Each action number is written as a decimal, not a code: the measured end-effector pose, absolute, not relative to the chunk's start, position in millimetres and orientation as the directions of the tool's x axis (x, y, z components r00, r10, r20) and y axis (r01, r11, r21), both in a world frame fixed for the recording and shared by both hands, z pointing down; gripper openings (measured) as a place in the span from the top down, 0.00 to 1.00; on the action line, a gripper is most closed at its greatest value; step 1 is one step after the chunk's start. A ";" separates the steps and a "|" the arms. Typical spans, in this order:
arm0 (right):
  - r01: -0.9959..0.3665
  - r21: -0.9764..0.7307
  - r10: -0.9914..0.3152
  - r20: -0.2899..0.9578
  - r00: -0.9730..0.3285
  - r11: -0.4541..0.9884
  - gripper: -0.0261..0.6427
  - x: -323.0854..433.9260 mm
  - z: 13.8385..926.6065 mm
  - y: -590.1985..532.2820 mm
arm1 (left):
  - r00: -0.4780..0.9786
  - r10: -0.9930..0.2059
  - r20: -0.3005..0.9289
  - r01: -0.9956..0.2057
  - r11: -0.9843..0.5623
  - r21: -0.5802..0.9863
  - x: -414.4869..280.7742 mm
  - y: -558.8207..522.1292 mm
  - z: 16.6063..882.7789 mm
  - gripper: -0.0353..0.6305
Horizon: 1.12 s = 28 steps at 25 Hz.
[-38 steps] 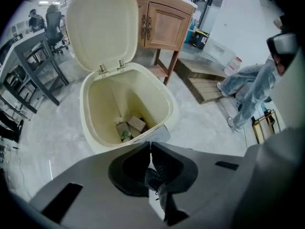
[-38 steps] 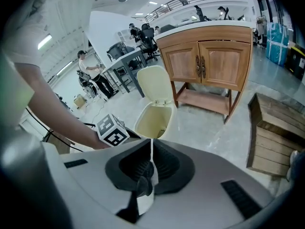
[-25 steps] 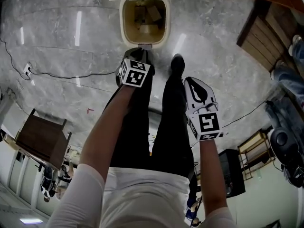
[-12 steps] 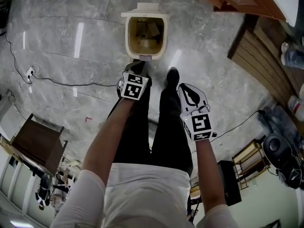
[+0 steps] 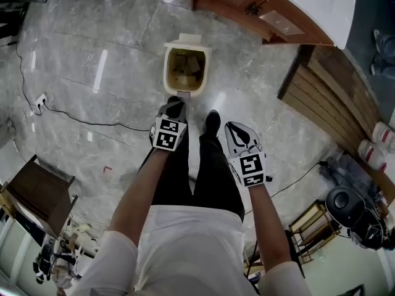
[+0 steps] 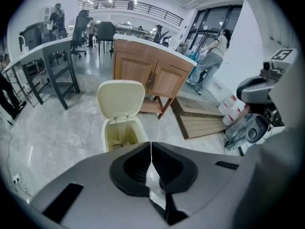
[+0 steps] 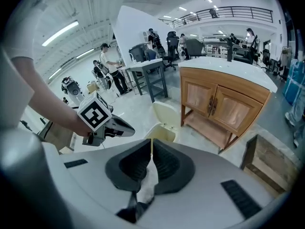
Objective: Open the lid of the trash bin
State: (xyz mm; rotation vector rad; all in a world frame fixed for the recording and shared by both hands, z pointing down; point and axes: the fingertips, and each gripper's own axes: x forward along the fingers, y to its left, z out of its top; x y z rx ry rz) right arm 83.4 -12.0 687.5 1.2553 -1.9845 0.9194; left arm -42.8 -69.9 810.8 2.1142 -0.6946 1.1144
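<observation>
The cream trash bin [image 5: 185, 69] stands on the marble floor ahead of me, its lid [image 5: 184, 40] tipped up and back, with some rubbish inside. My left gripper [image 5: 174, 108] hovers just short of the bin's near rim, jaws shut and empty, above a black shoe whose toe is at the bin's foot. My right gripper [image 5: 232, 127] hangs further back and to the right, also shut on nothing. In the left gripper view the raised lid [image 6: 121, 98] and bin [image 6: 125, 133] sit beyond the shut jaws [image 6: 151, 144]. The right gripper view shows the bin [image 7: 163, 130] and my left gripper [image 7: 107, 126].
A wooden cabinet [image 5: 247, 8] with a white top stands behind the bin, and a slatted wooden pallet [image 5: 327, 97] lies to the right. A cable [image 5: 74, 121] crosses the floor at left. A brown table [image 5: 37, 196] is at lower left, a black machine [image 5: 345, 205] at lower right.
The bin now sits smaller and further off in the head view, with more of the cabinet showing. Both grippers stay shut, and the lid stays up.
</observation>
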 end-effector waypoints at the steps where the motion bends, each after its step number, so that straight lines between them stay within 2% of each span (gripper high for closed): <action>1: -0.919 -0.230 -0.500 0.782 -0.371 0.322 0.91 84.4 681.0 -14.0 | 0.504 -0.167 0.847 -0.702 -0.650 0.290 -42.2 -71.3 802.8 0.92; 6: -0.904 -0.225 -0.505 0.768 -0.395 0.364 0.91 90.3 648.3 -19.0 | 0.521 -0.233 0.821 -0.727 -0.625 0.284 -40.2 -72.2 759.2 0.92; 11: -0.896 -0.285 -0.513 0.743 -0.431 0.341 0.91 95.0 624.0 -21.7 | 0.543 -0.300 0.784 -0.733 -0.624 0.269 -38.1 -73.7 706.4 0.92; 15: -0.881 -0.269 -0.507 0.736 -0.449 0.389 0.91 100.1 607.4 -23.4 | 0.545 -0.342 0.765 -0.752 -0.603 0.266 -38.1 -74.7 678.6 0.92; 28: -0.838 -0.313 -0.496 0.693 -0.524 0.447 0.91 121.5 562.3 -31.9 | 0.561 -0.428 0.708 -0.771 -0.583 0.258 -23.6 -66.5 594.5 0.92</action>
